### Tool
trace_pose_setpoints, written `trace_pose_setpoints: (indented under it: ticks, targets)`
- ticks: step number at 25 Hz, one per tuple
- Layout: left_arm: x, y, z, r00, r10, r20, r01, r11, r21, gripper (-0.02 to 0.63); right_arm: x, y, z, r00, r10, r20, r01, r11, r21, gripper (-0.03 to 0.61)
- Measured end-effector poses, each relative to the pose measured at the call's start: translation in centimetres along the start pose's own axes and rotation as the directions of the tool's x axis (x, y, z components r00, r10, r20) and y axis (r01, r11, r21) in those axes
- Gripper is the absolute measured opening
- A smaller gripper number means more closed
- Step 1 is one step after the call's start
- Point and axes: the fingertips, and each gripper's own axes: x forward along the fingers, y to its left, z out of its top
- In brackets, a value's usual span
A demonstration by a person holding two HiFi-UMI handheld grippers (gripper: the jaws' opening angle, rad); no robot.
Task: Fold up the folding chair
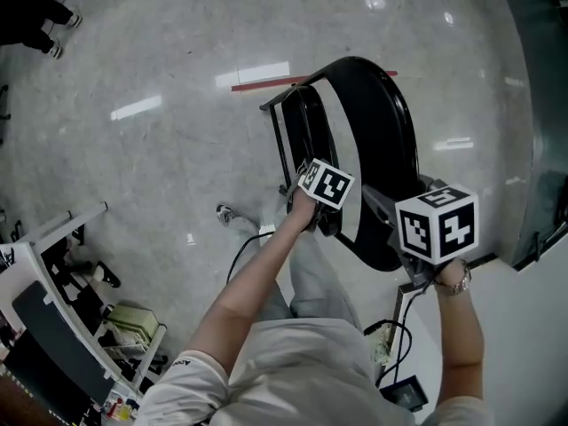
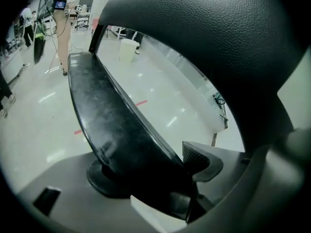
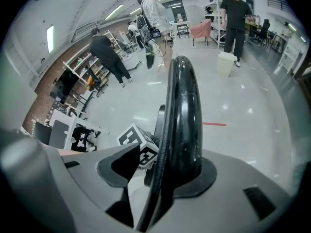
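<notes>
The black folding chair (image 1: pixel 382 131) stands on the pale floor in front of me, with its seat (image 1: pixel 308 127) tilted up close to the padded backrest. My left gripper (image 1: pixel 312 216) is shut on the seat's near edge. In the left gripper view the seat (image 2: pixel 112 130) runs between the jaws of the left gripper (image 2: pixel 150 166), and the textured pad (image 2: pixel 197 155) presses on it. My right gripper (image 1: pixel 383 216) straddles the backrest's rim. In the right gripper view the backrest (image 3: pixel 187 110) leans on one jaw of the right gripper (image 3: pixel 167 166), with a gap at the other.
A red tape line (image 1: pixel 266 82) crosses the floor behind the chair. A rack with clutter (image 1: pixel 62 327) stands at the lower left. A white surface (image 1: pixel 532 327) and cables (image 1: pixel 395 340) lie at the right. People (image 3: pixel 235 18) and a white bin (image 3: pixel 226 63) stand farther off.
</notes>
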Motion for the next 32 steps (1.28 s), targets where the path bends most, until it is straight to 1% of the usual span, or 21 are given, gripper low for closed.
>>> trace_pose_setpoints:
  ticks: [6, 11, 14, 17, 19, 21, 22, 25, 27, 30, 32]
  targets:
    - [0.0, 0.3, 0.0, 1.000, 0.015, -0.001, -0.015, 1.000, -0.021, 0.339, 0.1, 0.4, 0.2, 1.000, -0.014, -0.004, 0.014, 1.000, -0.002, 0.216]
    - [-0.1, 0.2, 0.0, 1.000, 0.005, 0.010, -0.005, 1.000, -0.020, 0.339, 0.0, 0.5, 0.1, 1.000, -0.023, -0.013, 0.023, 1.000, -0.008, 0.215]
    - [-1.1, 0.8, -0.6, 1.000, 0.019, -0.011, -0.019, 1.000, -0.009, 0.341, 0.2, 0.5, -0.1, 0.999, -0.034, -0.022, 0.034, 0.999, -0.006, 0.193]
    - [-2.3, 0.5, -1.2, 0.999, -0.022, -0.035, 0.021, 0.999, -0.024, 0.341, 0.1, 0.4, 0.0, 0.998, -0.047, -0.034, 0.047, 0.999, -0.012, 0.189]
    - [-3.0, -0.2, -1.0, 0.998, -0.067, -0.013, 0.067, 0.998, -0.016, 0.341, 0.1, 0.1, 0.0, 0.998, -0.053, -0.038, 0.052, 0.999, -0.013, 0.187]
    - [-4.2, -0.4, -0.3, 0.994, -0.105, 0.034, 0.104, 0.994, 0.012, 0.341, 0.2, -0.2, 0.2, 0.998, -0.055, -0.041, 0.055, 0.998, -0.009, 0.187]
    - [-4.9, -0.4, -0.2, 0.992, -0.122, 0.041, 0.121, 0.992, 0.024, 0.341, 0.3, -0.2, 0.3, 0.998, -0.054, -0.043, 0.054, 0.999, -0.006, 0.187]
    - [-7.8, -0.5, -0.9, 0.986, -0.165, 0.026, 0.162, 0.984, 0.075, 0.341, 0.5, 0.0, 0.3, 0.997, -0.050, -0.051, 0.050, 0.999, -0.002, 0.189]
    - [-10.5, -0.8, -0.7, 0.982, -0.186, 0.031, 0.179, 0.972, 0.149, 0.341, 0.3, 0.6, 0.0, 0.997, -0.047, -0.057, 0.047, 0.999, 0.000, 0.189]
    - [-15.4, -1.1, 1.8, 0.975, -0.214, 0.054, 0.191, 0.940, 0.281, 0.341, -0.1, 1.1, 0.0, 0.997, -0.048, -0.059, 0.049, 0.999, 0.002, 0.189]
    - [-18.4, -1.0, 3.8, 0.967, -0.245, 0.068, 0.203, 0.906, 0.372, 0.341, 0.2, 1.6, 0.3, 0.997, -0.049, -0.052, 0.049, 0.999, 0.008, 0.189]
